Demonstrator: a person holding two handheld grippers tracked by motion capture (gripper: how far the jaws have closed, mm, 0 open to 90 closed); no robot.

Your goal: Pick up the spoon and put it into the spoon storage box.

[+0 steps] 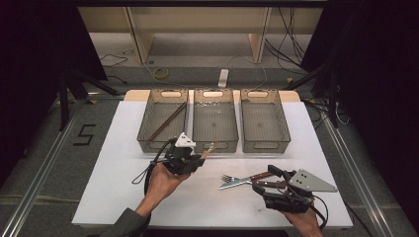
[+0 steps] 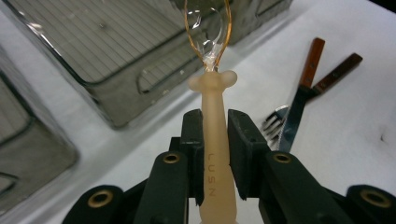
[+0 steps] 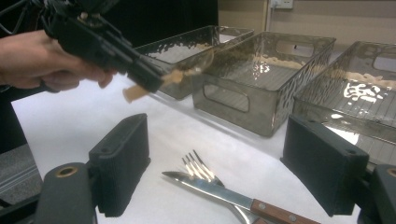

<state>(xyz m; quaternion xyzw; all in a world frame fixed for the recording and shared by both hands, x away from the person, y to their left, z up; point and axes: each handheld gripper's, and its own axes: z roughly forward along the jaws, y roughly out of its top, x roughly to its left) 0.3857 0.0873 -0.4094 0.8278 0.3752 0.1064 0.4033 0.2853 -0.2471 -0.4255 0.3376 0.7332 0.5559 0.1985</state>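
The left gripper (image 1: 197, 157) clamps the spoon (image 2: 214, 140) in its jaws, bowl pointing far toward the middle bin (image 1: 214, 121), while the right gripper (image 1: 267, 178) gapes by the fork (image 3: 198, 166).

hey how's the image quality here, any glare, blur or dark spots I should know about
High view: dim, both sides black, the white table evenly lit. Left gripper view: the spoon handle between the left gripper jaws is sharp, its clear bowl catches glare, knife and fork look soft. Right gripper view: bright reflections on the bins, the near jaws of the right gripper slightly blurred.
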